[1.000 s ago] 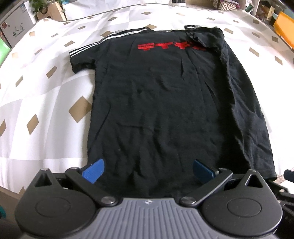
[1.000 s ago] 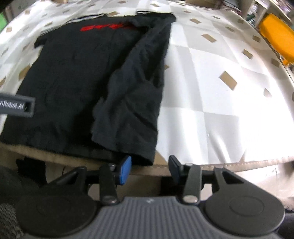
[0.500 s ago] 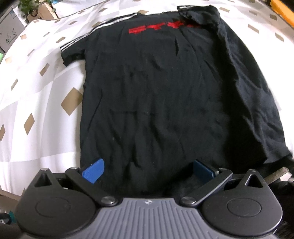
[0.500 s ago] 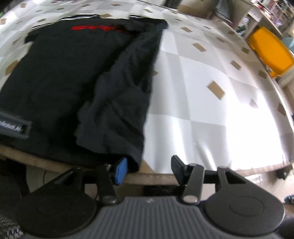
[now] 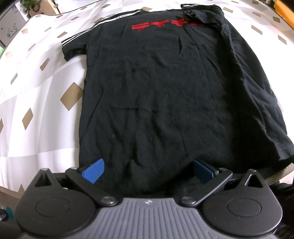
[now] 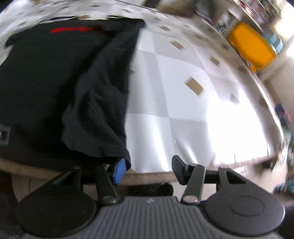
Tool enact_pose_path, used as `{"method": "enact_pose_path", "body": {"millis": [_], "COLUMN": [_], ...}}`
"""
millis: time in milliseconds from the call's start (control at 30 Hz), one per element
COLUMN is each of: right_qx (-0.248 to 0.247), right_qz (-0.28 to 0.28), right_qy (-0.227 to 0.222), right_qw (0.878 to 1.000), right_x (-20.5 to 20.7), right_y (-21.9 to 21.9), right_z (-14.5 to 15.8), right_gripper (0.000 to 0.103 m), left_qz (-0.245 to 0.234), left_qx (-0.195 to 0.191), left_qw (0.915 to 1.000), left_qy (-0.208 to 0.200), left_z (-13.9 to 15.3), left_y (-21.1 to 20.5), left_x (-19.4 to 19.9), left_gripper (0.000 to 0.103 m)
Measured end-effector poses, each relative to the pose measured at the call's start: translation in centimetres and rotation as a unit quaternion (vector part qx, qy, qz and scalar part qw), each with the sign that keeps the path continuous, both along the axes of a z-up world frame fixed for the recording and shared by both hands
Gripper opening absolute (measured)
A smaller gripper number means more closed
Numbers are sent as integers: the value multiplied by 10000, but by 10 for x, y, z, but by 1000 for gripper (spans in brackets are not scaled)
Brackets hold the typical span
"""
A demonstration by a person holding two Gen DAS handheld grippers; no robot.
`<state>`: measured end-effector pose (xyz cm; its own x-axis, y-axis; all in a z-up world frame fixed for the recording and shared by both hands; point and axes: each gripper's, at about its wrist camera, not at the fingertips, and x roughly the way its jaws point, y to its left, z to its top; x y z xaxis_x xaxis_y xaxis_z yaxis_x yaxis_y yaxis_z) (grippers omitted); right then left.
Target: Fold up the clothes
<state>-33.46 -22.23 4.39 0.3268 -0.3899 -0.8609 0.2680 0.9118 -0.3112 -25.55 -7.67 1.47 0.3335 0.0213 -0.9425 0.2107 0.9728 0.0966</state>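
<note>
on the white sheet (image 5: 36,103) with tan diamonds, the black tee (image 5: 165,95) lies flat, hem toward me, collar at the far end. red print (image 5: 161,24) across the chest, white stripes (image 5: 95,27) along the shoulder and sleeve on the tee's left side as i see it. the tee's other side is already folded inward, that sleeve (image 5: 202,12) turned over onto the chest beside the red print, covering its end.

left gripper (image 5: 148,171) sits over the tee's hem, pointing steeply down. jaws spread wide, blue pads (image 5: 93,172) either side of the hem's middle span, cloth below and between them. can't tell whether the pad tips touch the fabric; they are not pinching it.

right gripper (image 6: 148,170) is at the tee's (image 6: 55,82) near corner on the folded side, right view blurred. jaws have just been opening, now apart. blue pad (image 6: 119,171) is right at the corner of the folded flap (image 6: 102,103), possibly touching it; the other finger (image 6: 179,170) stands off over bare sheet (image 6: 165,92). no cloth between the two, only sheet edge.

beyond the sheet, far from the tee on the right, an orange bin (image 6: 251,46).
</note>
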Motion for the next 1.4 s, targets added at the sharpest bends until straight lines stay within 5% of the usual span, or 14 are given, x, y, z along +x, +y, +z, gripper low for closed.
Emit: {"method": "enact_pose_path", "body": {"millis": [100, 233, 400, 600, 967, 1200, 1400], "right_qx": [-322, -76, 91, 737, 802, 1105, 1173], "right_qz": [-336, -438, -297, 93, 1430, 1253, 795], "right_qy": [133, 253, -626, -1147, -277, -103, -589], "right_qw": [9988, 9987, 9976, 9906, 9861, 9859, 9882], "right_x": [5, 3, 1, 17, 22, 23, 26], "right_y": [-16, -21, -18, -18, 32, 29, 18], "right_z": [-4, -5, 19, 22, -7, -4, 8], "right_gripper": [51, 52, 53, 54, 53, 54, 63], "left_qz": [6, 16, 34, 114, 166, 160, 231], "left_qx": [-3, -15, -17, -4, 29, 24, -43], "left_qw": [10000, 10000, 10000, 9999, 9999, 9999, 9997], "left_qy": [5, 14, 25, 28, 9, 13, 63], "left_z": [-1, 0, 1, 2, 2, 3, 3], "left_y": [1, 2, 1, 3, 4, 4, 5], "left_x": [1, 1, 1, 1, 0, 1, 3], "left_gripper": [103, 103, 103, 103, 103, 103, 103]}}
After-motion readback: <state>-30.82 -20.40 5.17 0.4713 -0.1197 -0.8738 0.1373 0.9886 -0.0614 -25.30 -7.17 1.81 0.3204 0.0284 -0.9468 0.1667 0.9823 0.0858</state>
